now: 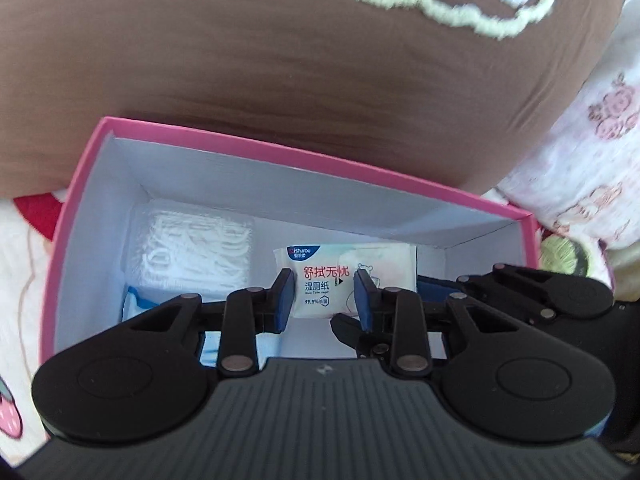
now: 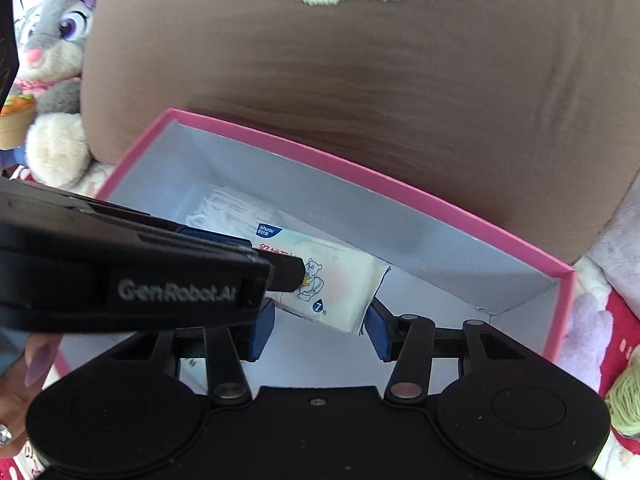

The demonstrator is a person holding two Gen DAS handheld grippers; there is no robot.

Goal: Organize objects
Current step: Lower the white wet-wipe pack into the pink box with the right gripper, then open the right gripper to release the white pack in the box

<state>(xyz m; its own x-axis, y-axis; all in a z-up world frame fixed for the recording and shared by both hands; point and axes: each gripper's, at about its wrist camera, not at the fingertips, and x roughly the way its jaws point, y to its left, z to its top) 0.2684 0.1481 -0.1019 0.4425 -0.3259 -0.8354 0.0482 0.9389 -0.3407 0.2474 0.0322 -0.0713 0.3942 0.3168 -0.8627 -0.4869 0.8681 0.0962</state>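
An open pink box (image 1: 320, 196) with white inner walls holds the objects. A white wet-wipe pack (image 1: 320, 276) with red print sits tilted inside it. In the right wrist view my right gripper (image 2: 320, 330) is shut on the lower end of that pack (image 2: 340, 288), whose corner presses against the right blue pad. My left gripper (image 1: 325, 292) hovers just over the pack's printed half. Its blue pads stand a little apart with nothing between them. One of its fingers (image 2: 280, 272) crosses over the pack from the left.
A clear bag of white floss picks (image 1: 192, 248) lies at the box's left end, with a blue-white packet (image 1: 134, 304) beside it. A brown cushion (image 1: 320, 60) presses against the far rim. A plush rabbit (image 2: 52, 40) sits at the back left. A person's hand (image 2: 36, 360) holds the left gripper.
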